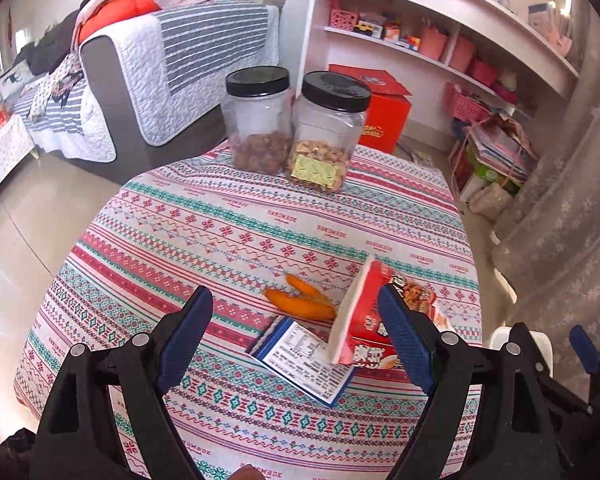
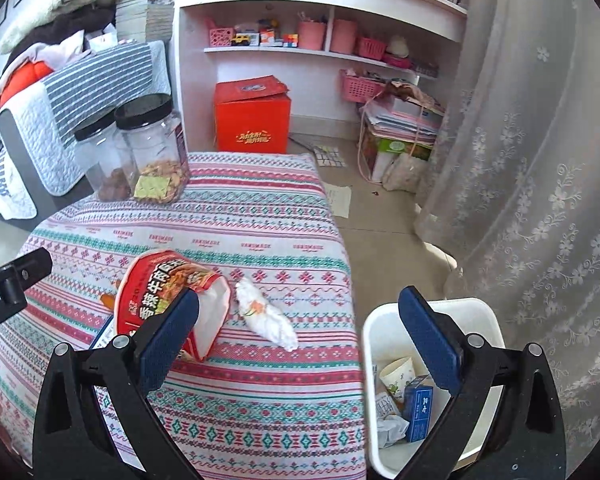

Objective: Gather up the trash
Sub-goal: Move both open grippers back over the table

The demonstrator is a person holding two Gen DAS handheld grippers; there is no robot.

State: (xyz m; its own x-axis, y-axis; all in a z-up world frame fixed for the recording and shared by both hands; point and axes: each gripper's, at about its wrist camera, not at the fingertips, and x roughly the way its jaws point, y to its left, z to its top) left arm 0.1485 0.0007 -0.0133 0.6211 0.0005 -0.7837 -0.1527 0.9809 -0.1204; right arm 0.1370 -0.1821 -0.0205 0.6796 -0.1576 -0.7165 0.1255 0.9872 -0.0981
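Item 1, nearest: we are holding the left hand-held gripper [image 1: 296, 334] wide open over the counter [image 1: 228, 236], nothing between its blue pads. Just beyond the gap, the blue-edged printed leaflet [image 1: 306, 360] is lying flat, its long axis running diagonally away to the left.

Item 2: we are carrying the right hand-held gripper [image 2: 300, 340] equally wide open and empty, straddling the counter edge. Under its right finger we are seeing the white bin [image 2: 476, 312] standing off the counter, already holding a paper cup [image 2: 398, 374], a blue carton [image 2: 418, 412] and crumpled paper.

Item 3: the red noodle cup [image 2: 156, 288] is lying on its side, mouth facing right, touching or overlapping the leaflet; it sits at the right hand-held gripper's left finger and the left one's right finger. We are judging the two about equally near.

Item 4: the crumpled tissue [image 2: 266, 316] is lying ahead of the right hand-held gripper, between its fingers, long axis slanting toward the bin. Only the right view is showing it.

Item 5: the orange peel pieces [image 1: 300, 300], beyond the leaflet, are showing clearly only in the left view.

Item 6, farthest: two black-lidded snack jars [image 1: 296, 128], not trash in our judgement.
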